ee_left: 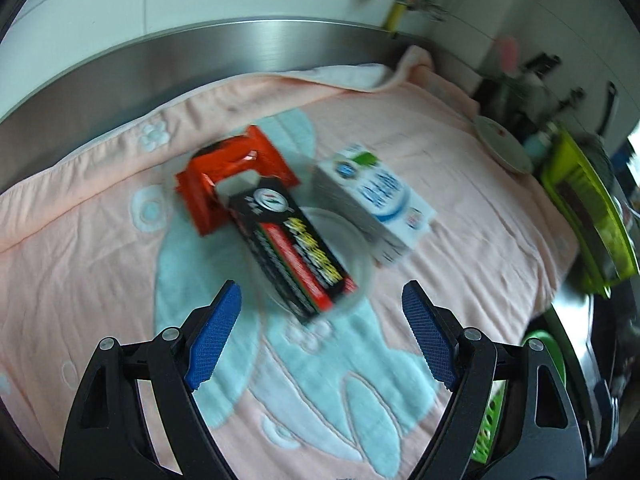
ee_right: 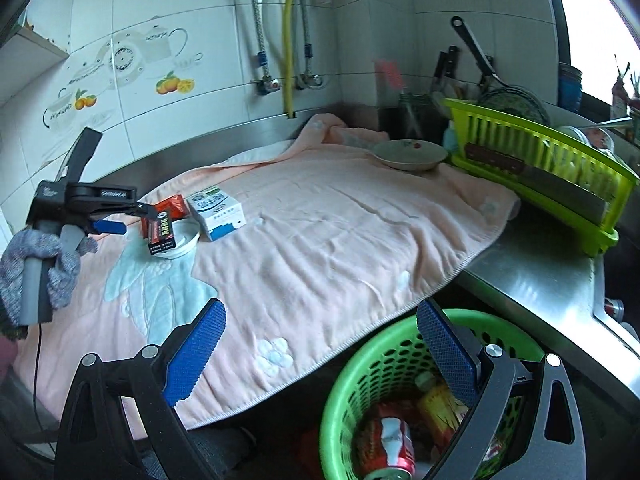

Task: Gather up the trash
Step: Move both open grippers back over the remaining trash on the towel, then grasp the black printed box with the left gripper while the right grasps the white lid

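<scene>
Left tongs (ee_left: 322, 340) and right tongs (ee_right: 320, 354) gape wide, empty.

Right tool (ee_right: 320, 350) spread wide over green basket (ee_right: 340, 392) holding crushed can (ee_right: 394, 444), pink towel (ee_right: 320, 240) beside

from my left wrist view the black box (ee_left: 294, 244), milk carton (ee_left: 374, 196) and red box (ee_left: 236, 178) are smeared with motion blur, print unreadable. in the right view my fingers (ee_right: 448, 354) hide part of the basket (ee_right: 344, 392), and the can (ee_right: 390, 446) is cut off below.
</scene>
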Tool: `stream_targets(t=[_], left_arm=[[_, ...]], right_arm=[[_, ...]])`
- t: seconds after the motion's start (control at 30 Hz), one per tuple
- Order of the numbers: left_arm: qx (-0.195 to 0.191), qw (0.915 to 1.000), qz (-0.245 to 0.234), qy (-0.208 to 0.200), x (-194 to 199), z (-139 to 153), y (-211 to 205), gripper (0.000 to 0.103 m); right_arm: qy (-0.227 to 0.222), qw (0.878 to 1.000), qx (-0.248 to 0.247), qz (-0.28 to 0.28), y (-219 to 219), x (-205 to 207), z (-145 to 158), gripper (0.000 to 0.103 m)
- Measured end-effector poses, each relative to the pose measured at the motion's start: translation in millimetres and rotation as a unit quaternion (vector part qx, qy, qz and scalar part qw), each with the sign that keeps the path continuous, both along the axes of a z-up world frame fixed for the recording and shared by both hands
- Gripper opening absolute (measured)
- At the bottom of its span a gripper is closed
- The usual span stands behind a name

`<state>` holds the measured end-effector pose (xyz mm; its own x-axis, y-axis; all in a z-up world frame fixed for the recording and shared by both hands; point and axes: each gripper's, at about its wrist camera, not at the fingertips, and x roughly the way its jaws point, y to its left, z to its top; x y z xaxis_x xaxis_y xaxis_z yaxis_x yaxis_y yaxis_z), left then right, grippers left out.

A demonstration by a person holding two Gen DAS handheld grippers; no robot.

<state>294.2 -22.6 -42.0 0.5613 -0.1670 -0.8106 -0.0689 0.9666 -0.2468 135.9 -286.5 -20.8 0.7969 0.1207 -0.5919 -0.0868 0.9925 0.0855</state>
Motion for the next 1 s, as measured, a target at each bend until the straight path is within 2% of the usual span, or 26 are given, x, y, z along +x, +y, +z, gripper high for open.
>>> stream_targets(t=[0.33,0.47,0.63,0.7,0.87,1.0], left_arm=[[-0.011,0.9973,0.054,0.05,56,-30,26,0.082],[-0.029,0.9949,0.073,0.064,68,-38,33,0.082],[-0.024,0.9942,0.082,0.066,75,-42,31,0.081],[-0.032,0.9934,0.085,0.069,77,-45,32,0.077],[-0.046,0.9925,0.089,0.07,80,-48,36,0.06],[-0.054,0.9927,0.089,0.061,73,-45,38,0.056]], right_arm=[[0.017,0.999,-0.005,0.047,36,36,-13,0.093],[0.023,0.998,-0.007,0.06,45,45,-18,0.093],[0.031,0.997,-0.007,0.068,51,52,-25,0.093],[0.034,0.997,-0.007,0.07,53,53,-27,0.093],[0.036,0.997,-0.008,0.075,57,56,-29,0.093],[0.035,0.996,-0.009,0.08,62,58,-28,0.093]])
